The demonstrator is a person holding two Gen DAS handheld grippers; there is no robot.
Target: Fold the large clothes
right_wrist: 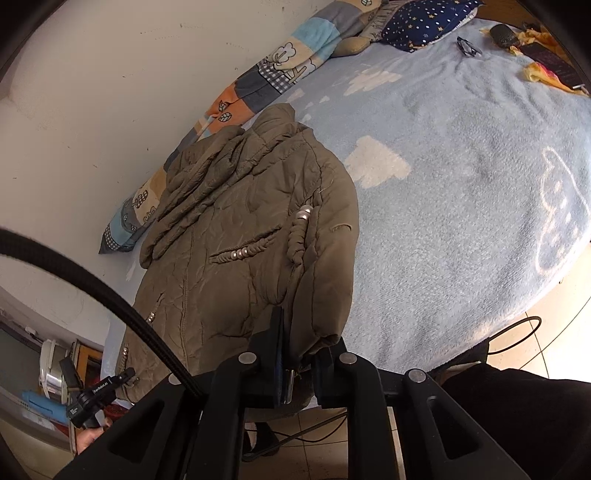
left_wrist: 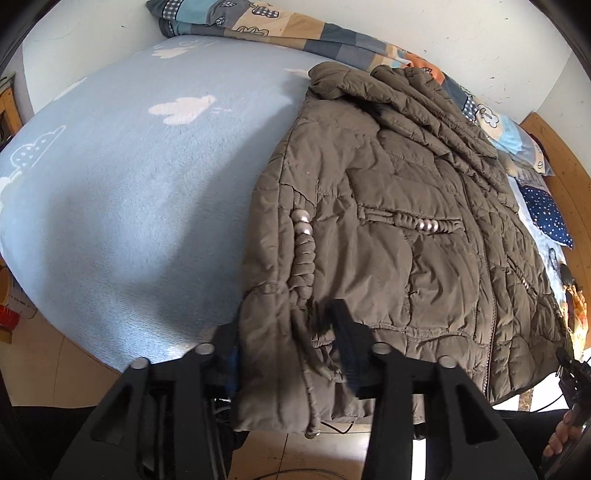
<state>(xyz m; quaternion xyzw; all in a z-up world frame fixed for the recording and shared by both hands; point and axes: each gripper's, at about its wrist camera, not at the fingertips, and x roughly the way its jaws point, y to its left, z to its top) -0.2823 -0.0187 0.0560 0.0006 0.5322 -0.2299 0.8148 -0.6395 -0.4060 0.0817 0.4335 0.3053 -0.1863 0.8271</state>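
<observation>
An olive quilted jacket [left_wrist: 406, 229] lies front up on the light blue bed [left_wrist: 129, 192], its hem hanging over the near edge. My left gripper [left_wrist: 288, 350] straddles the jacket's left hem corner. Its fingers [left_wrist: 347, 347] stand apart with the fabric loose between them, and the right one is blurred. In the right wrist view the same jacket [right_wrist: 229, 236] lies beside the wall. My right gripper [right_wrist: 301, 354] is shut on the folded edge at its near right corner. Each view shows the other gripper at the hem: the right one [left_wrist: 576, 376] and the left one [right_wrist: 96, 395].
A patchwork quilt [right_wrist: 258, 81] runs along the white wall behind the jacket. A navy starred pillow [right_wrist: 424, 22], glasses [right_wrist: 467, 46], a hairbrush [right_wrist: 502, 35] and a yellow cloth [right_wrist: 543, 72] lie at the far end. A black cable [right_wrist: 110, 299] crosses near the jacket. Tiled floor [right_wrist: 554, 354] lies below.
</observation>
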